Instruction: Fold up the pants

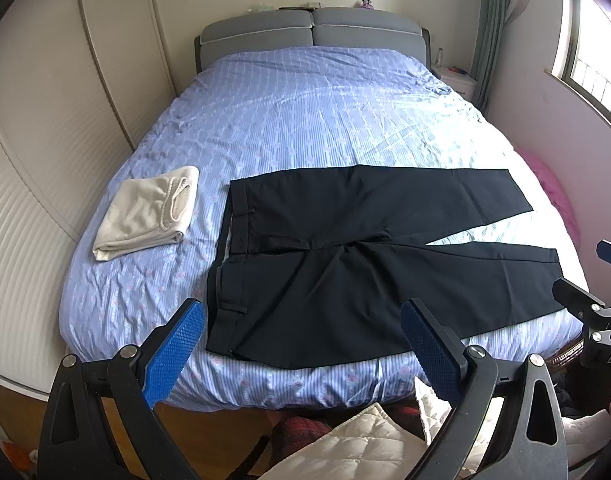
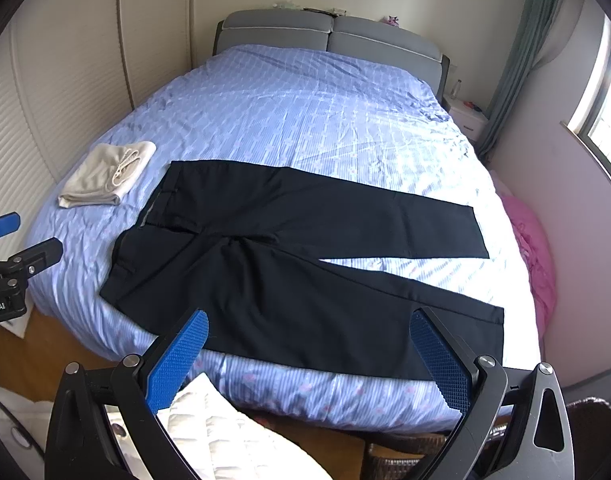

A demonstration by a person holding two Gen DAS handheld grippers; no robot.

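Dark navy pants (image 1: 345,264) lie spread flat near the foot of the bed (image 1: 305,120), waistband to the left, both legs splayed to the right in a V. They also show in the right wrist view (image 2: 289,264). My left gripper (image 1: 301,344) is open and empty, held above the bed's foot edge near the waistband end. My right gripper (image 2: 309,352) is open and empty, held above the near leg's side. Neither touches the pants.
A folded cream garment (image 1: 149,212) lies on the bed left of the waistband. A white quilted item (image 1: 357,440) lies on the floor below the foot edge. A pink heap (image 2: 533,256) sits right of the bed; a wardrobe (image 1: 45,140) stands left.
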